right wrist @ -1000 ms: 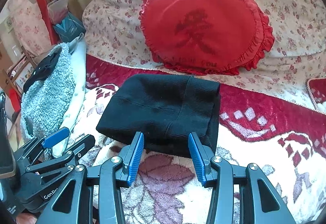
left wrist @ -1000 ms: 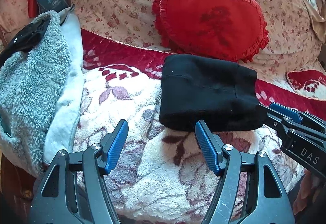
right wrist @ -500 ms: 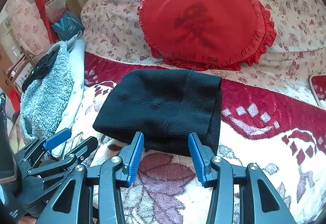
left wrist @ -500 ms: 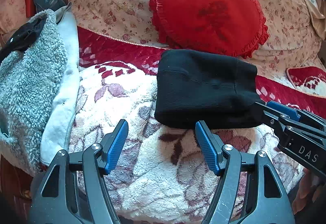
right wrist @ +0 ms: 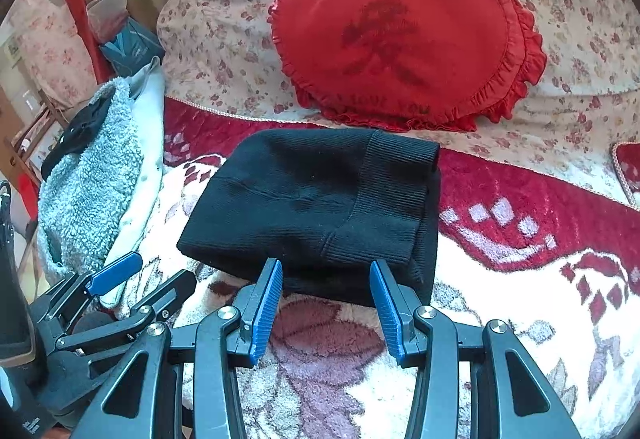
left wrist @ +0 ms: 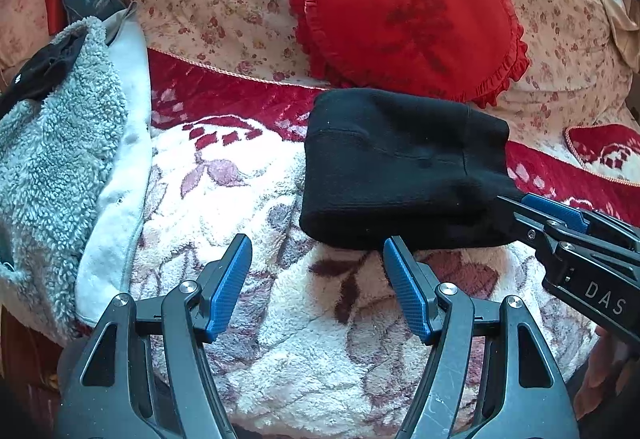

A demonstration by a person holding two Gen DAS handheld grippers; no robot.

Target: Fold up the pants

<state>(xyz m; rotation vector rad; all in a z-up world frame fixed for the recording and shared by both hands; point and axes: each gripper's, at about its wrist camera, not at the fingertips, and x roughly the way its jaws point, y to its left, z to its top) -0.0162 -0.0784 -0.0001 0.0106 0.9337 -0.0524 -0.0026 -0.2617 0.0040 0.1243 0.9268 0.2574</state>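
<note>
Left wrist view: left gripper [left wrist: 316,251] spread, empty; folded black pants [left wrist: 400,167] lie on the floral fleece blanket [left wrist: 280,299]. Right wrist view: right gripper [right wrist: 326,275] spread at the pants' near edge. Soft, light knit; best gripped through stacked edge layers.

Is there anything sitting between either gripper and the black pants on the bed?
Nothing visible. The folded black pants lie on the blanket just ahead of the open right gripper; the open left gripper has only blanket before it.
</note>
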